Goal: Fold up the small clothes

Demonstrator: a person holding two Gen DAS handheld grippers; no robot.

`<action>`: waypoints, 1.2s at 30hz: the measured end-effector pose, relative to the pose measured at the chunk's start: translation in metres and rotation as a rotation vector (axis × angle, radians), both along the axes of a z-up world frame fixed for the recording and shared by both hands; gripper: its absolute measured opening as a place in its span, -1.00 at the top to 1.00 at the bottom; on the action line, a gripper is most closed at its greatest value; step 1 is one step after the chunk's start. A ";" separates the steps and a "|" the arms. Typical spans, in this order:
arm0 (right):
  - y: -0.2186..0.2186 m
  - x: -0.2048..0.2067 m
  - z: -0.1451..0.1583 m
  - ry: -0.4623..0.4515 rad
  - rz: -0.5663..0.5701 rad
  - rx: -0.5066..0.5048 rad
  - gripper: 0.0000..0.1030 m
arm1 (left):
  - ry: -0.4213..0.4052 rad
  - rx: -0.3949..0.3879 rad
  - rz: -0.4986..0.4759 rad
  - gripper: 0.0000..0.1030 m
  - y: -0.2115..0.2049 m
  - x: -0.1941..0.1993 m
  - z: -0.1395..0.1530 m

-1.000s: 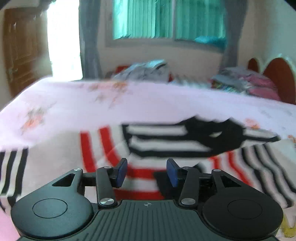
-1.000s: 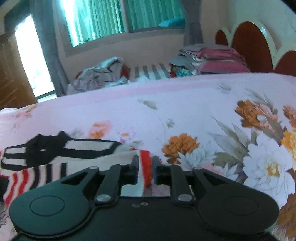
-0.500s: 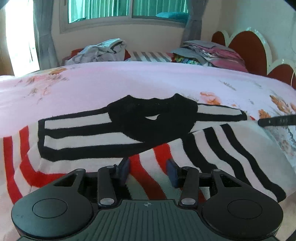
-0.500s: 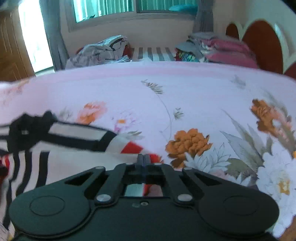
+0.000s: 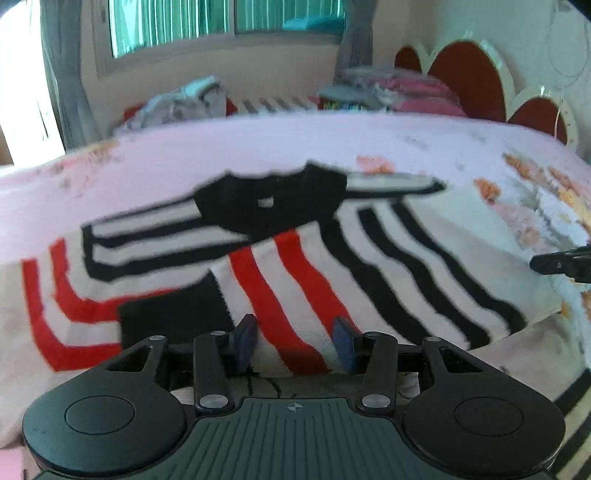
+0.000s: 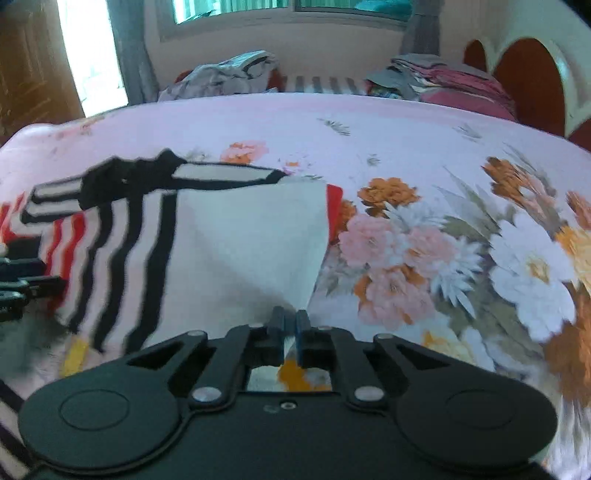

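A: Striped knit sweater (image 5: 303, 258) spread on the floral bedsheet (image 6: 443, 155); right gripper (image 6: 290, 332) pinching its white corner, left gripper (image 5: 293, 341) spread, nothing clamped.

B: Risky. Could slip from so thin a pinch, or drag the whole sweater crooked.

Daylight is admitted through the window (image 5: 229, 26) and an overexposed doorway (image 6: 92, 55) at the far left, the bed (image 5: 258, 147) is evenly lit with faint shadows, motion blur softens the striped garment (image 5: 332, 266), and fisheye curvature bends all edges.
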State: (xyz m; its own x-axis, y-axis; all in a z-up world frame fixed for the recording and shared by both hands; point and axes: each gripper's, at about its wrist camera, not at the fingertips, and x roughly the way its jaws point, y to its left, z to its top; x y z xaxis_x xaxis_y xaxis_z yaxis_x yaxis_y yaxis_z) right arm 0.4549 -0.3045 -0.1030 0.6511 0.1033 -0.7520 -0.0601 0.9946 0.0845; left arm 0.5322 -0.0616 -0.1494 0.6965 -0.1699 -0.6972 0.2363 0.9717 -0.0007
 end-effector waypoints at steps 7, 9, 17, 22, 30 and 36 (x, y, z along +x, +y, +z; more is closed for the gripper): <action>0.014 -0.021 -0.006 0.047 -0.042 0.009 0.85 | 0.031 -0.042 0.015 0.12 0.026 -0.005 -0.006; 0.015 -0.025 0.008 -0.012 -0.059 0.032 0.71 | 0.007 -0.055 0.029 0.12 0.035 -0.010 -0.001; 0.032 -0.029 0.021 -0.047 -0.079 0.096 0.37 | -0.042 -0.159 0.306 -0.71 0.153 -0.062 0.006; 0.058 -0.028 0.019 -0.033 -0.048 0.109 0.38 | -0.098 -0.298 0.607 -0.71 0.268 -0.108 0.000; 0.085 -0.012 0.022 -0.024 -0.049 0.118 0.38 | -0.139 -0.641 1.031 0.14 0.424 -0.148 -0.047; 0.091 -0.009 0.025 -0.021 -0.079 0.126 0.38 | -0.217 -0.785 1.122 0.60 0.472 -0.132 -0.071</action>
